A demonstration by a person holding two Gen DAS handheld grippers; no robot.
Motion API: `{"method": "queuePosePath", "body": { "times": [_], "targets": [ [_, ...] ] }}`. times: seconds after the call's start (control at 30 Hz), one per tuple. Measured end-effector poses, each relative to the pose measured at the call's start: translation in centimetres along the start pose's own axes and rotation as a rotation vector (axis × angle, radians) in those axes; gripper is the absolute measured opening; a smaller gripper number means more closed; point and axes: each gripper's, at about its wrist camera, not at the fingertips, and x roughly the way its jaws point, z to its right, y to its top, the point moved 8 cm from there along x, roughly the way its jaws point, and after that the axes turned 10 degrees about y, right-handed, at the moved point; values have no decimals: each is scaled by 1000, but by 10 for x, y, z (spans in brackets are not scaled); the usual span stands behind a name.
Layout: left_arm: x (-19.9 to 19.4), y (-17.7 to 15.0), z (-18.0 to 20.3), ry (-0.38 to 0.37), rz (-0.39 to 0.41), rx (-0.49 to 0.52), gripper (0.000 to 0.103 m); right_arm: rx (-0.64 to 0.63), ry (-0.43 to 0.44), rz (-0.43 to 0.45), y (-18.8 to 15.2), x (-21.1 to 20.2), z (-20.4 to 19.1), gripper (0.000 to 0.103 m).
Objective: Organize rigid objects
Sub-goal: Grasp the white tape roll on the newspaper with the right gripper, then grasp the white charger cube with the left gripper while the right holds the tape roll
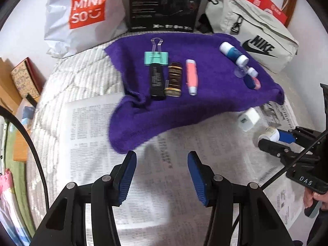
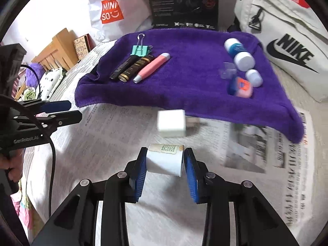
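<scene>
Our right tongs (image 2: 165,161) are closest to the lens, pads squeezed on a small white jar (image 2: 164,158) with a worn label, right down by the newspaper (image 2: 114,135) that covers the bed. Left tongs (image 1: 162,176) hang open over the paper with nothing between them.

Progress-wise we'd say roughly halfway. On the purple towel (image 2: 184,86) there's already a tidy row at far left: a mint binder clip (image 2: 140,50), a black tube (image 2: 123,66), a gold-and-brown tube (image 2: 136,66) and a pink pen-like thing (image 2: 152,67), lying side by side. Over on the right of the towel it's messier: a white-and-blue bottle (image 2: 238,54), a small white-capped bottle (image 2: 254,78), a clear plastic bit (image 2: 227,70) and a blurry blue-and-pink item (image 2: 240,87), bunched together.

Still off the towel: the jar we're holding and a white charger cube (image 2: 171,123) sitting on the paper just beyond it.

Containers: a Miniso bag (image 2: 110,10) and a Nike pouch (image 2: 287,47) sit behind the towel, can't see inside either.
</scene>
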Motion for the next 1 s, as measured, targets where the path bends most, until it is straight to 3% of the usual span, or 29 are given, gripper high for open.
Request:
{"method": "queuePosePath", "body": {
  "times": [0.27, 0.47, 0.8, 1.0],
  "targets": [
    [-3, 8, 55, -66, 3, 67, 50, 49, -87, 7, -22, -40, 53, 36],
    [-8, 22, 96, -136, 36, 100, 52, 93, -84, 9, -41, -58, 81, 36],
    [17, 36, 127, -100, 60, 237, 52, 98, -52, -3, -50, -59, 82, 36],
    [24, 37, 141, -155, 64, 291, 52, 93, -53, -23, -52, -52, 81, 36]
  ]
}}
